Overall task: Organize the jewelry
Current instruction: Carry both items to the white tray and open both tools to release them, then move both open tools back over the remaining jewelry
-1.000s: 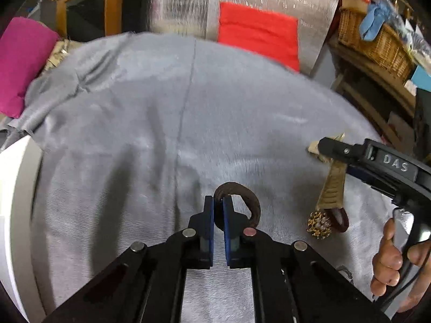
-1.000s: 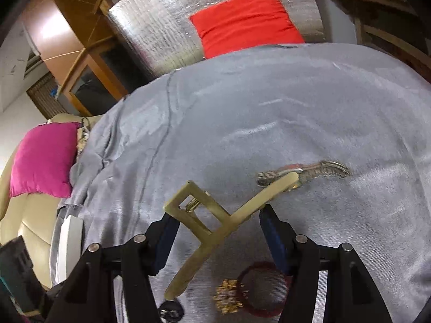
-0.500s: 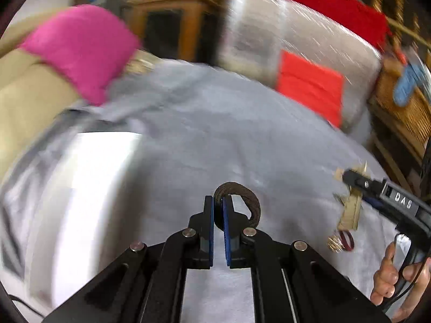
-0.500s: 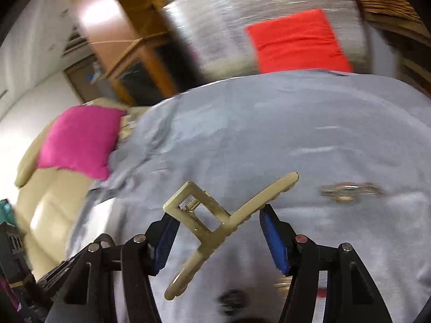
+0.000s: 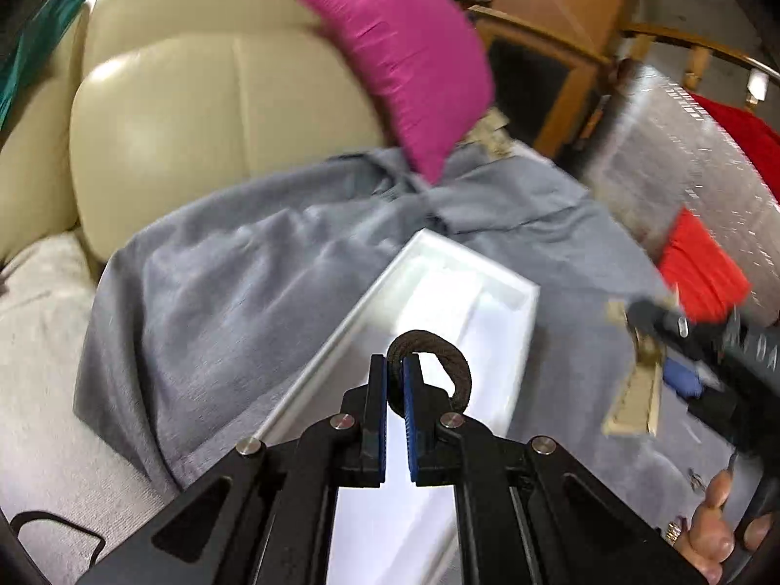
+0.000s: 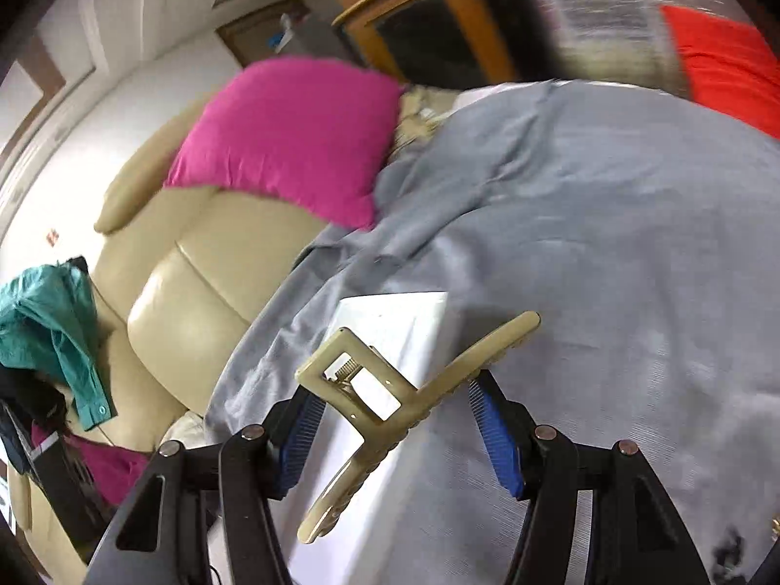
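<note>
Left gripper (image 5: pixel 396 380): clenched on a dark brown braided ring (image 5: pixel 441 365), now swung from bare grey cloth (image 5: pixel 234 302) to above the white compartmented tray (image 5: pixel 468 292). Right gripper (image 6: pixel 395 419): grasping a gold metal hair claw clip (image 6: pixel 390 404), likewise brought over the tray, the jewelry pieces formerly ahead gone from view.

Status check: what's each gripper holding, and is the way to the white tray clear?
Left gripper shut on dark brown braided ring. Right gripper shut on beige plastic hair claw clip. Both over white tray on grey cloth; nothing blocking.
</note>
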Tool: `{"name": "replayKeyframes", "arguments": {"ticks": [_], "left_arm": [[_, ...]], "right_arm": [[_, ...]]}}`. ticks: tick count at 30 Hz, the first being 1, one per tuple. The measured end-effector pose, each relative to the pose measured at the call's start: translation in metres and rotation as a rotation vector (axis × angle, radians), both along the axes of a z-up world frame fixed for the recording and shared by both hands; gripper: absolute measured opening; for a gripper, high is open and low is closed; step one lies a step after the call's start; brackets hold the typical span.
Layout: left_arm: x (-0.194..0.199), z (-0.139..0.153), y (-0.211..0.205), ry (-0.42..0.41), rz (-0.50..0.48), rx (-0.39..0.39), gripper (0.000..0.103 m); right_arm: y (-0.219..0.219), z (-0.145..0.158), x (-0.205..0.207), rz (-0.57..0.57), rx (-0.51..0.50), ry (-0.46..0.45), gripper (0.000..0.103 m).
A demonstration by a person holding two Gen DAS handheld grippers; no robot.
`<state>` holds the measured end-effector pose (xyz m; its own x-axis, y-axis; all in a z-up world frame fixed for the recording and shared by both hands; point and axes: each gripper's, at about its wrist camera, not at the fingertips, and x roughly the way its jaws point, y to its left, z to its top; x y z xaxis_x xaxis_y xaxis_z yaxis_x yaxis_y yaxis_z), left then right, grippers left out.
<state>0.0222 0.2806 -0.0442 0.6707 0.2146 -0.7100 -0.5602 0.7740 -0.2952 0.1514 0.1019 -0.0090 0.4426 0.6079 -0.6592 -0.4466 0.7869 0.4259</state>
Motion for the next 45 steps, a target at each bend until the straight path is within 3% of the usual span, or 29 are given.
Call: {"name": "replayKeyframes", "arguments": {"ticks": [4,10,17,24,29,31,34,37,42,45], "left_arm": [[0.002,-0.022,0.016,0.066,0.049,-0.068,0.006],[0.005,-0.05,0.037,0.141,0.103,-0.167,0.006],[0.008,-0.06,0.033,0.169,0.116,-0.188,0.006],[0.018,-0.069,0.031,0.204,0.113,-0.209,0.006],[0.025,-0.075,0.031,0.231,0.114,-0.216,0.008],[0.023,-0.072,0.031,0.227,0.118,-0.2,0.012],[0.025,-0.066,0.025,0.219,0.112,-0.157,0.031],[0.023,-0.053,0.014,0.191,0.102,-0.091,0.04],[0.016,-0.019,-0.018,0.091,0.064,0.102,0.05],[0.015,0.001,-0.046,0.012,-0.027,0.191,0.055]], "right_arm": [[0.053,-0.018,0.022,0.046,-0.036,0.054,0.064],[0.096,-0.049,0.052,0.095,-0.077,0.159,0.064],[0.121,-0.08,0.062,0.094,-0.107,0.221,0.064],[0.139,-0.095,0.072,0.085,-0.195,0.192,0.066],[0.138,-0.09,0.074,0.104,-0.164,0.224,0.077],[0.13,-0.082,0.07,0.112,-0.129,0.221,0.077],[0.108,-0.065,0.063,0.101,-0.09,0.202,0.077],[0.075,-0.043,0.053,0.082,-0.056,0.163,0.077],[-0.035,-0.001,0.027,-0.025,-0.033,0.066,0.077],[-0.114,0.016,0.007,-0.128,-0.016,0.033,0.077]]}}
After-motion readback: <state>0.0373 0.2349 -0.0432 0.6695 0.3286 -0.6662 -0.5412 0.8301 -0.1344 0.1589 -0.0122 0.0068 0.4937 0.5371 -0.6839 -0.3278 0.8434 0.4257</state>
